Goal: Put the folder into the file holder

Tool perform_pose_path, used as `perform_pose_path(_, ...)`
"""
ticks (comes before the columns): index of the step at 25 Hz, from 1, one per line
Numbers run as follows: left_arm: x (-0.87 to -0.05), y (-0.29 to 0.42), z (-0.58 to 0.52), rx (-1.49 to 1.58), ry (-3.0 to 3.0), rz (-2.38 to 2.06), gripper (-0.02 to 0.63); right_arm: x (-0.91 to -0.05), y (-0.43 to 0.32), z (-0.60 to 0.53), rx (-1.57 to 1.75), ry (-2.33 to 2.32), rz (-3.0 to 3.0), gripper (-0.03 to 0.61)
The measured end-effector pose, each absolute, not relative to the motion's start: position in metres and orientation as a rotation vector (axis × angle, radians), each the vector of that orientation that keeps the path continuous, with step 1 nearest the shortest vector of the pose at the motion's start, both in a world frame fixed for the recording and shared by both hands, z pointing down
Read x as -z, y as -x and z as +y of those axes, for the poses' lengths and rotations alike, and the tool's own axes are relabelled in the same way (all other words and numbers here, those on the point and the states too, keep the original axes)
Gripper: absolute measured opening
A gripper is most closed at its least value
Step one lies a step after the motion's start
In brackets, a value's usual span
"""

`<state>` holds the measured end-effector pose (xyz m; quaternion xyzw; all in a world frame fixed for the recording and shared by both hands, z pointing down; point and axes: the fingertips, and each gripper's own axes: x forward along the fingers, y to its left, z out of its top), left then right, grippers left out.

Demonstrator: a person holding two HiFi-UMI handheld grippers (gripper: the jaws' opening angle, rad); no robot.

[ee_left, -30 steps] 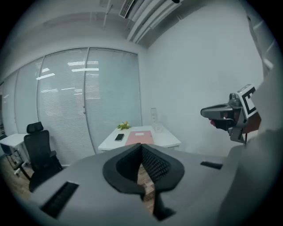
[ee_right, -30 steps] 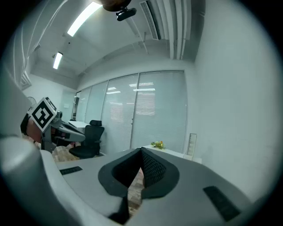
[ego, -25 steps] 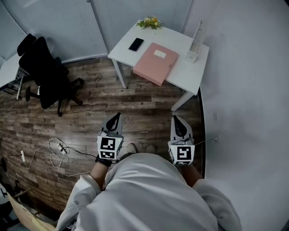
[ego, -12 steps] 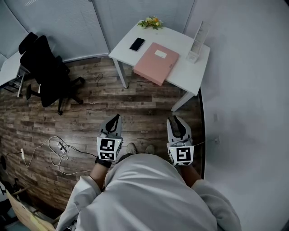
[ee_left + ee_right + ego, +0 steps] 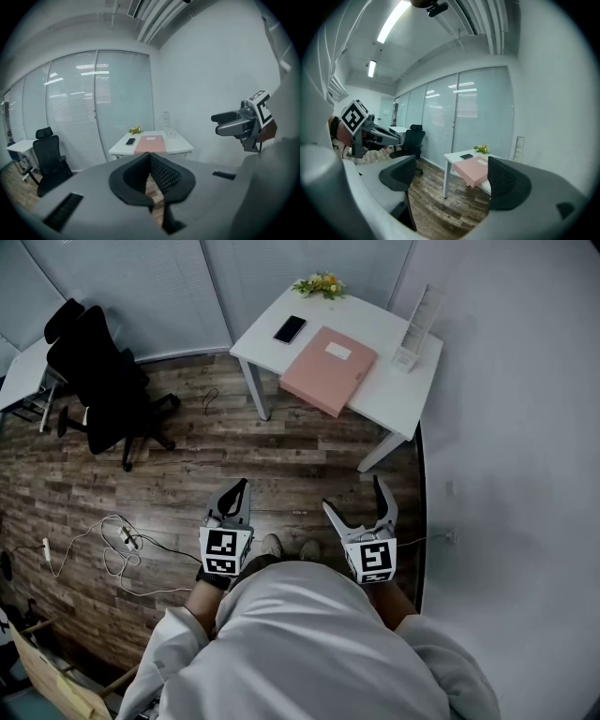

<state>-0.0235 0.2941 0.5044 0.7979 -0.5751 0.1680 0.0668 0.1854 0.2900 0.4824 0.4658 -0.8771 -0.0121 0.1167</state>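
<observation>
The right tool is seen with its jaws opening, wide apart, and nothing is held between them. Beyond them a white desk is seen. A pink folder is laid at the desk's near edge, a phone behind it, flowers at the far edge, and a file holder upright at the desk's right end. A black chair is seen left of the desk.

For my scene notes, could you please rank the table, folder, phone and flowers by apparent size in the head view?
1. white table
2. pink folder
3. black phone and flowers: too alike to rank
</observation>
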Motion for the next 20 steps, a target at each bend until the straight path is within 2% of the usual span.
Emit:
perform_pose_path(9, -0.526, 0.047, 0.305, -0.521, -2.319, -1.772, 0.009, -0.505, -0.169, 0.277, 0.02, -1.307, -2.552, 0.462)
perform_pose_path(20, -0.544, 0.091, 0.186, -0.474, -2.405, -1.618, 0.009, -0.521, -0.131, 0.186, -0.01, -1.415, -2.404, 0.46)
